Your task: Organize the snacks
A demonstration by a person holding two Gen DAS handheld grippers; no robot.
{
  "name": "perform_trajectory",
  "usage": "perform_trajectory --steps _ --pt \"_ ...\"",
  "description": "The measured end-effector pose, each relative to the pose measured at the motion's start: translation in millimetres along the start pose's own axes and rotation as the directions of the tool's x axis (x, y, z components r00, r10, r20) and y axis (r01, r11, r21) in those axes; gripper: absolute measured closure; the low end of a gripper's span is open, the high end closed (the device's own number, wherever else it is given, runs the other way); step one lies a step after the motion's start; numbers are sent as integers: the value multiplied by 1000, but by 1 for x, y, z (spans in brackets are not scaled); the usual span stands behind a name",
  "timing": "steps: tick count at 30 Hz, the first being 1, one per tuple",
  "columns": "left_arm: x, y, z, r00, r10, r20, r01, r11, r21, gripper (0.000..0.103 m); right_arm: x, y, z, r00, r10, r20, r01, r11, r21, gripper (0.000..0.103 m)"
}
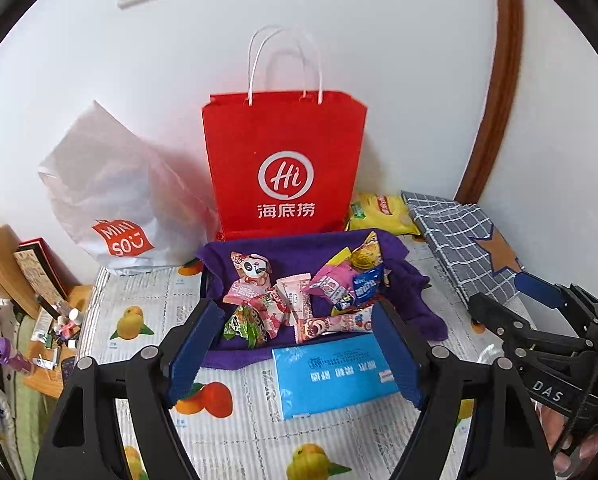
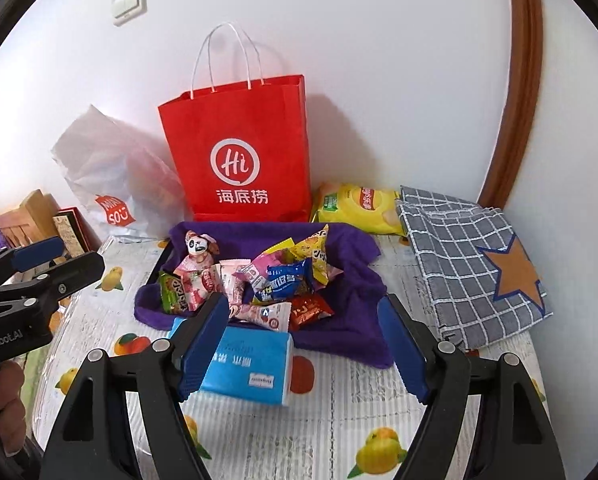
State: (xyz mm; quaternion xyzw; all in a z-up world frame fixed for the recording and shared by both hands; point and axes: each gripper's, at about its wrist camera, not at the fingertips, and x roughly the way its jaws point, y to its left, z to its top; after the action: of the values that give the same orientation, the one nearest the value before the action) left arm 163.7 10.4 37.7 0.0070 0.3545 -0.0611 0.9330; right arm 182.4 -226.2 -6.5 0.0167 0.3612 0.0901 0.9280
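The surface (image 1: pixel 259 432) fills the lower frame. A red bag (image 1: pixel 283 164) stands centre, against the wall. Below it a purple cloth (image 1: pixel 415 304) carries the snacks (image 1: pixel 299 300), mid-frame. My left tool (image 1: pixel 295 356) and right tool (image 2: pixel 303 344) both gape wide, empty.

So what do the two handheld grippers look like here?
Both the left gripper and right gripper are black plastic linkages with silver pivot pins, their jaws faced with ribbed blue pads. White lettering marks each body; a thin black cable trails from one.
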Motion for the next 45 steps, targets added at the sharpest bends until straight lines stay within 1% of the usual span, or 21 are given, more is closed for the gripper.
perform_trajectory --steps 1,2,5,9,12,15,21,45 --pt "-5 -1 -2 1000 -2 7 2 1000 1 17 -5 1 -2 1000 -7 6 7 1000 -2 26" --pt "-10 -2 -4 1000 -3 17 3 1000 2 16 -9 2 -5 1000 -13 9 13 1000 -2 23" --pt "-24 -4 -13 999 8 38 -8 1000 0 15 -22 2 -12 999 -15 28 14 1000 6 16" --pt "-37 -3 -23 999 -2 52 3 1000 -16 13 -34 3 -19 999 -24 49 24 1000 1 5" --pt "-46 -6 -31 998 7 67 -8 1000 5 12 -41 1 -25 998 -40 58 39 999 14 1" --pt "-52 -7 -36 998 7 70 -7 1000 3 10 -45 -1 -29 997 -56 52 55 998 20 1" --pt "-58 -6 -42 997 3 72 -3 1000 -8 9 -53 -1 -34 997 -61 56 60 998 15 0" --pt "-60 -5 -43 997 7 73 -6 1000 -15 9 -62 2 -33 995 -64 74 63 998 16 0"
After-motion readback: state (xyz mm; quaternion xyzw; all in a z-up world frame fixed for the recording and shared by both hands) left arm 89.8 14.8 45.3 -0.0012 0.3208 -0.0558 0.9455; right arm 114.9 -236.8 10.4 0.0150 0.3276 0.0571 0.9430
